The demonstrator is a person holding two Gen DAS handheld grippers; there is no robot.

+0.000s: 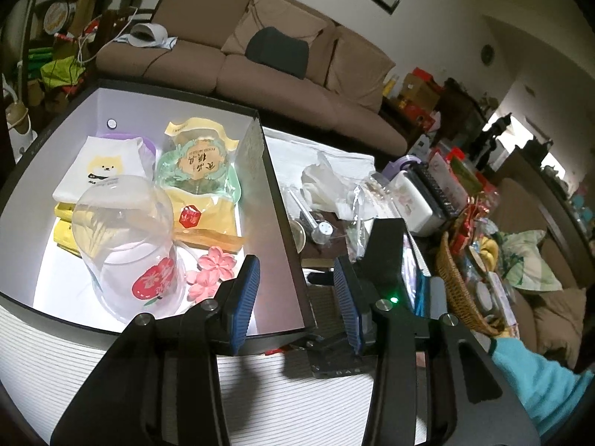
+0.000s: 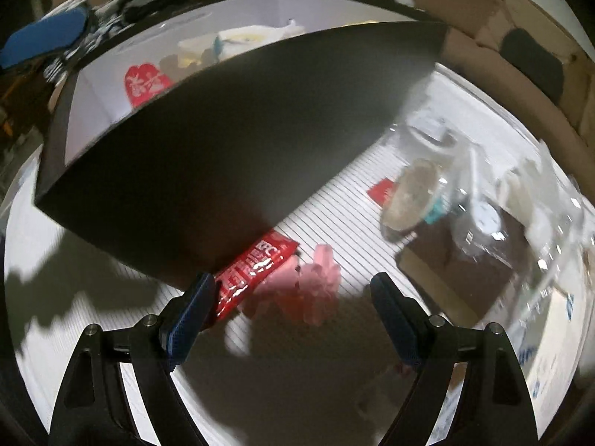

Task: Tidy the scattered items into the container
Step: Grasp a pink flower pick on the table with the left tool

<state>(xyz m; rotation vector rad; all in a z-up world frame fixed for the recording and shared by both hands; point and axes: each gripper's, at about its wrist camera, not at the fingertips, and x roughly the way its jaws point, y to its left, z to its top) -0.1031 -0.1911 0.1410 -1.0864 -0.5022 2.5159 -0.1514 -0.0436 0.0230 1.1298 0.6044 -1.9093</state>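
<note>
- Left wrist view looks into the box (image 1: 208, 89) at frame left; a clear cup (image 1: 126, 238), snack packets (image 1: 200, 171) and a pink flower piece (image 1: 212, 271) lie inside
- Right wrist view shows the box's dark outer wall at centre; a red packet (image 2: 253, 275) and a pink item (image 2: 316, 282) lie on the striped bench (image 2: 346, 200) below it
- Left gripper (image 1: 297, 297) fingers stand partly apart, empty, astride the box's near corner
- Right gripper (image 2: 293, 319) fingers stand wide, empty; the left finger is close beside the red packet, though contact is unclear

Black box (image 1: 290, 223), red packet (image 2: 253, 278)
</note>
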